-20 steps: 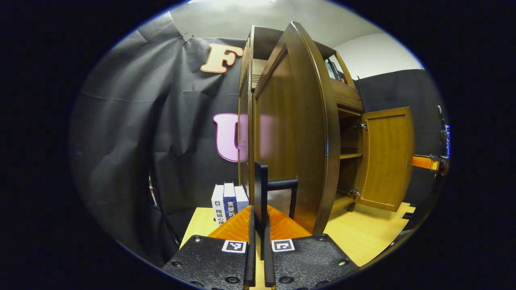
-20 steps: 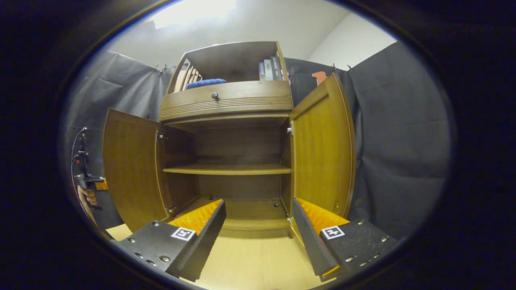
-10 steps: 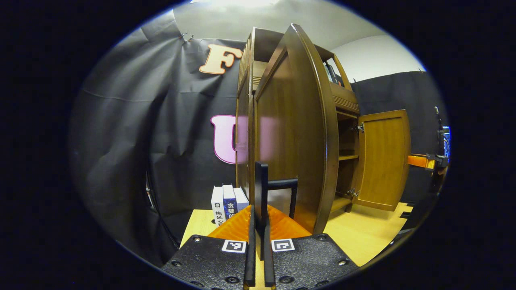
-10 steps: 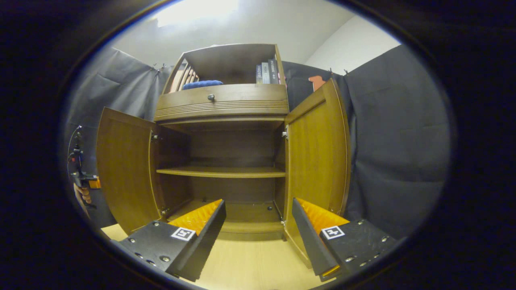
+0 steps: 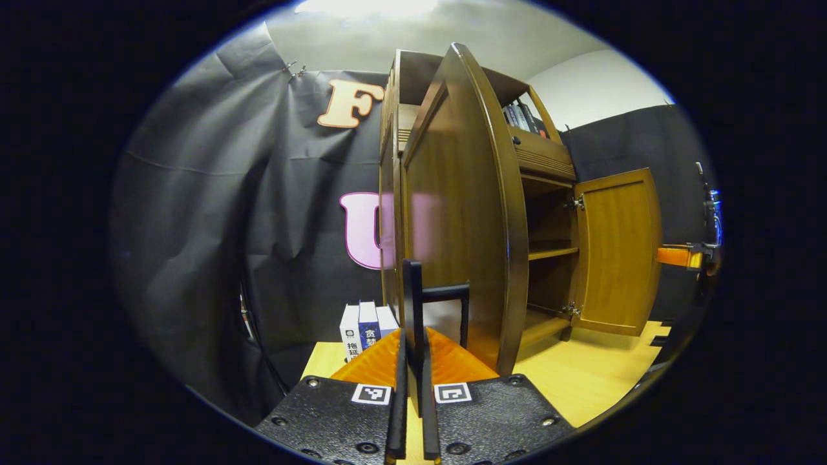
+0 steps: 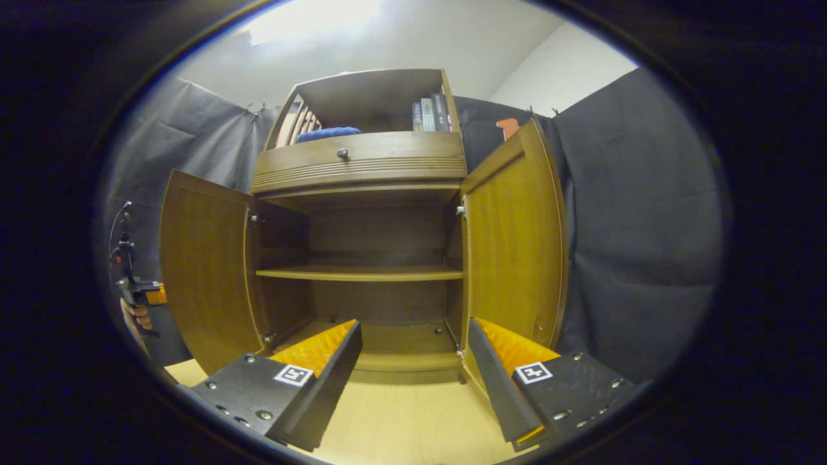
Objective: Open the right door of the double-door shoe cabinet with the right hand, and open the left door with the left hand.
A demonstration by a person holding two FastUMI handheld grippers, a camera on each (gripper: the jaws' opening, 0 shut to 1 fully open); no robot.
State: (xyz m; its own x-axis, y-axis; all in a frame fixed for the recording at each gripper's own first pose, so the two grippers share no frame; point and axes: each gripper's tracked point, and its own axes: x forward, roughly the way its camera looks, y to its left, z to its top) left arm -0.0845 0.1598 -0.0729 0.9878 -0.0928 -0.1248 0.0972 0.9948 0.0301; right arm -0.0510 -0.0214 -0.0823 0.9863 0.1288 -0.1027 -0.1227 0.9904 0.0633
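Shoe cabinet (image 6: 362, 168): dark wood, standing on a pale wooden floor (image 6: 413, 426) against the black cloth wall. Both lower doors stand swung out.

Left door (image 6: 207, 271): open, hinged at the cabinet's left side; in the left gripper view it rises just beyond the fingers, its outer face towards the camera.

Right door (image 6: 513, 245): open, hinged at the right side, its lighter inner face showing. In the left gripper view it hangs at the far right of the cabinet.

Handle (image 5: 429, 303): a dark bar-shaped pull on the left door's outer face, low down.

Left gripper (image 5: 412, 387): fingers drawn together on the near upright of the handle. From the right gripper view it shows small at the far left, held in a person's hand (image 6: 137, 316).

Right gripper (image 6: 413, 361): fingers spread wide apart, holding nothing, low in front of the cabinet's opening, near the right door but apart from it.

Interior: one shelf (image 6: 362, 274) across the middle, bare so far as the dim light lets one judge.

Above the doors: a drawer with a small round knob (image 6: 342, 154); an open top compartment with upright books (image 6: 429, 113) at the right and a blue folded item (image 6: 326, 134) at the left.

On the floor left of the cabinet: three upright books (image 5: 365, 329).
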